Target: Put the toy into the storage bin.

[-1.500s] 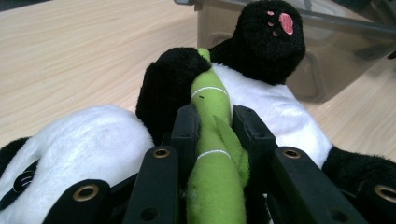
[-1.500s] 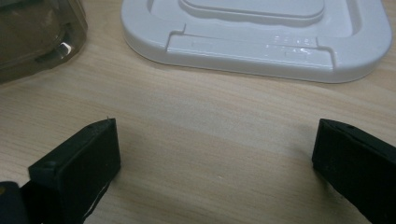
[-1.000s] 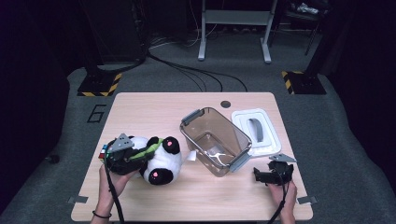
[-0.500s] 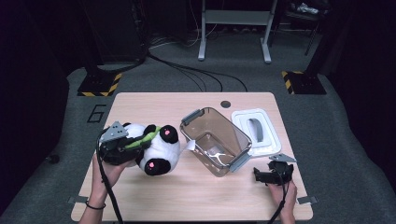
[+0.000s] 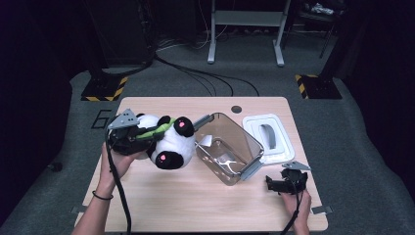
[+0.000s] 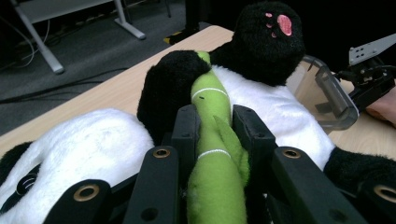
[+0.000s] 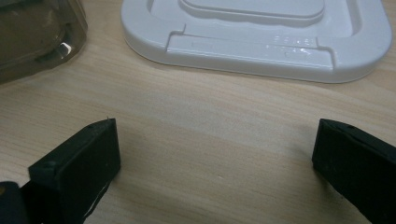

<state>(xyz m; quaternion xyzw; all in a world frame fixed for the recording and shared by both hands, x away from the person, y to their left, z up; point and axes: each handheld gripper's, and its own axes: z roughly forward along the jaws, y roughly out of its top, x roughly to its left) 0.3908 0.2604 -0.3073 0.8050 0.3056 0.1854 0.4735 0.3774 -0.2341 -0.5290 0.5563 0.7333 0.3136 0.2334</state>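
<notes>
**One panda, lifted and carried toward the open box**

One black-and-white plush panda toy (image 5: 166,144) hung from the left gripper (image 5: 142,136), whose jaws were clamped tight on the green felt bamboo stalk (image 6: 212,140) sewn to its front. The toy sat above the surface's left half, its body stretched sideways from the gripper toward the clear, smoke-tinted plastic storage box (image 5: 227,152), which stood open at mid-surface, just right of the nearest pink-soled paw. So the box lay straight along the toy's long axis, and the left hand was by far the nearer. The right gripper (image 5: 285,184) rested near the front right corner, jaws wide apart with nothing between them, facing the white rectangular plastic lid (image 7: 261,28) by the right edge. Compared with a second earlier, the panda had risen off the wood and shifted toward the box; the right hand had kept its place.
</notes>
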